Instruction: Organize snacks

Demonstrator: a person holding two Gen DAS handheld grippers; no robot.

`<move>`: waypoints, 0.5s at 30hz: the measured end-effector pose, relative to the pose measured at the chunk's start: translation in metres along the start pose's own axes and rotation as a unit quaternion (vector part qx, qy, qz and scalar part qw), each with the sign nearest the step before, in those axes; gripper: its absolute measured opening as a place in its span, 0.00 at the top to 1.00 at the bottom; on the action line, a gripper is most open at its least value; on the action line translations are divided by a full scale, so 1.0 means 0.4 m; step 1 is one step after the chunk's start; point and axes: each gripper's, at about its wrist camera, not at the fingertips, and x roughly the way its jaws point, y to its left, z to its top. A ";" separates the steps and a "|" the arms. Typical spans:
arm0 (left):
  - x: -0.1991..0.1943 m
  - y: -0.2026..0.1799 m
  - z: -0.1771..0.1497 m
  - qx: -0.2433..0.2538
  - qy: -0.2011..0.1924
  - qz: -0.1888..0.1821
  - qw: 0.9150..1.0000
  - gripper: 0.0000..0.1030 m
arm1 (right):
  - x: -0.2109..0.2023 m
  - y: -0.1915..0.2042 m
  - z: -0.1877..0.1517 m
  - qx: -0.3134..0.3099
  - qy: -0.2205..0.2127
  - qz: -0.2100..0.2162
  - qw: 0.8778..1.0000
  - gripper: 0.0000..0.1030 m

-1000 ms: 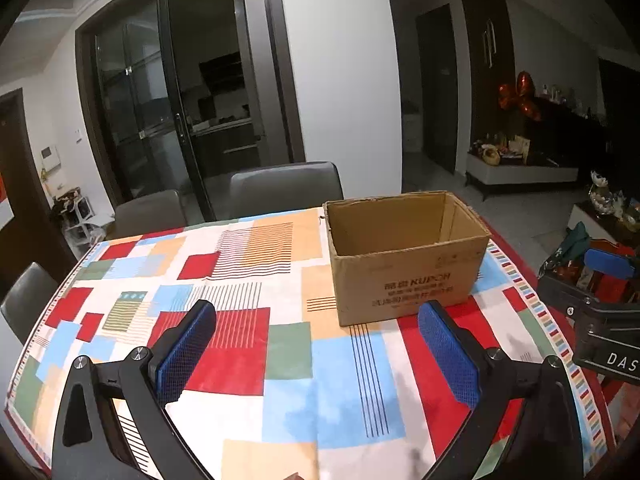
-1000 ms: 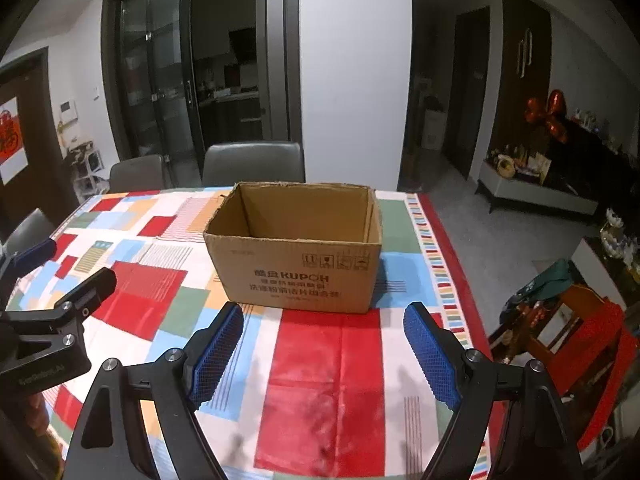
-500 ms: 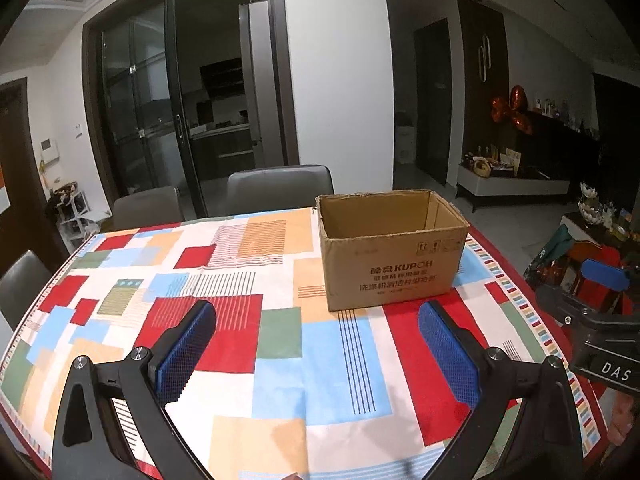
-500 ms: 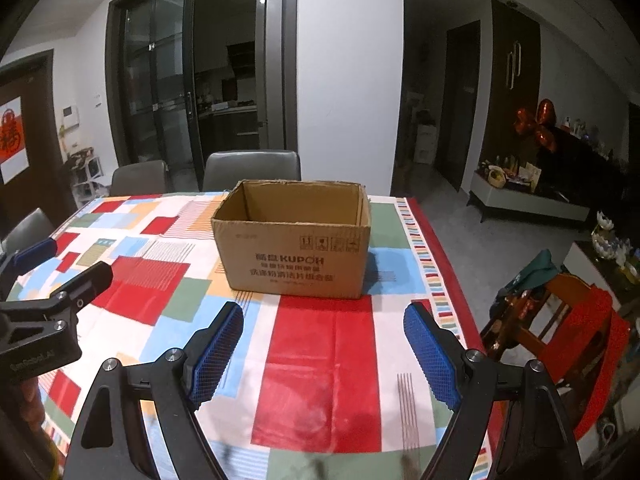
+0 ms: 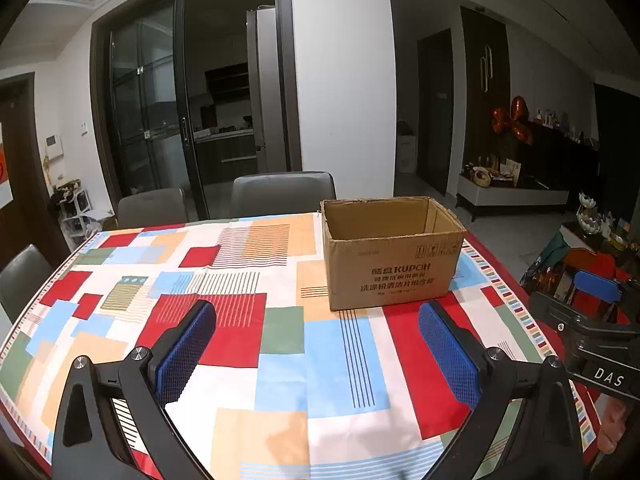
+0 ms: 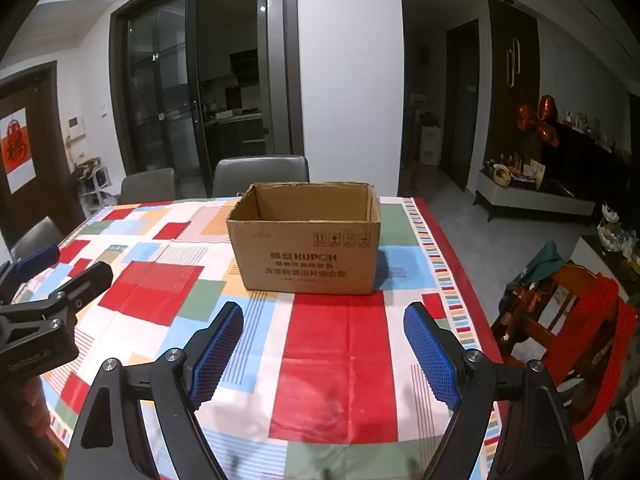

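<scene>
We count one cardboard box (image 5: 392, 252) on the table, top open, sitting right of centre in the left wrist view and dead centre in the right wrist view (image 6: 306, 236). It stands on the patchwork tablecloth (image 5: 224, 320) toward the far right part of the table. From these angles we can't see down to the bottom of the box, and no snacks show up anywhere on the cloth.

Two grippers total. The left gripper (image 5: 318, 354) has its blue pads (image 5: 184, 348) spread wide with nothing between them, hovering over the near edge of the table. Same deal with the right gripper (image 6: 324, 354): pads (image 6: 428, 354) wide apart, holding nothing. Each one also peeks into the other's view, the left at the left edge of the right wrist frame (image 6: 52, 280) and the right at the right edge of the left wrist frame.

We count three grey chairs in the left wrist view: two behind the table (image 5: 282, 192) (image 5: 152, 206) and one at the left edge (image 5: 24, 276).

Compared with a second ago, the box looks a bit further off and more of the near tablecloth shows at the bottom of both frames, so both grippers have backed away slightly. The pad spread looks unchanged, and the box sits in the same spot on the cloth.
</scene>
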 end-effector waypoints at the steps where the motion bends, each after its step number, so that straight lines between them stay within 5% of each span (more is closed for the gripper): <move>1: -0.001 0.001 -0.001 0.000 0.000 0.001 1.000 0.00 | -0.005 -0.001 -0.001 0.000 -0.004 0.001 1.000 0.19; 15: -0.030 0.013 0.004 -0.001 -0.021 -0.007 1.000 0.00 | -0.042 0.013 0.000 -0.006 -0.025 0.007 1.000 0.19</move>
